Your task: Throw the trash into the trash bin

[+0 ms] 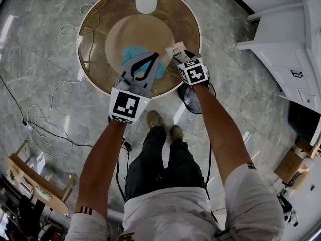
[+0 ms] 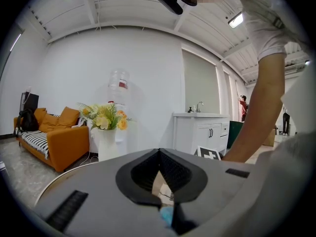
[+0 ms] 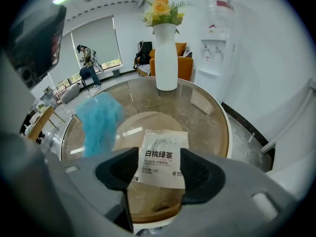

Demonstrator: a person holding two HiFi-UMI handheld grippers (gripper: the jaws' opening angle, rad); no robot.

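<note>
1. R gripper (image 3: 159, 154): jaws closed on a small flat white printed sachet (image 3: 163, 144). They pinch its lower half; the top half sticks up free btwn the jaw tips.
2. L gripper (image 2: 159, 153): jaw tips together, gripping a blue crumpled mesh-like wad (image 3: 101, 120). Its own view shows only a blue scrap low btwn the jaws. A bit of pale printed paper shows in the gap too; can't tell if it's caught or just seen through.
3. Both pieces are held above the near edge of the round glass-topped table (image 1: 93, 44). The wad is left of the sachet, near it but apart.
4. Handling, sachet: prob. very light, thin, bendy and a bit slick. A pinch across the flat faces, well in from the edge, suits it, which is approx. how it sits now.
5. Handling, wad: prob. near weightless, soft and springy. Any fold will do for a hold, but the mesh may snag on the ribbed jaw pads and not drop clean when the jaws part.
6. Dark round trash bin w/ clear liner (image 1: 188, 98): on the floor just off the table's near-right edge, below the R gripper and partly hidden by that forearm.
7. White vase w/ yellow flowers (image 1: 146, 0): at the far edge, well apart from both grippers.
8. Stage, as I judge it: both pieces in hand, none in the bin yet. Next move needs each gripper over the bin mouth, low, before the jaws part, as light stuff can drift past the rim.
</note>
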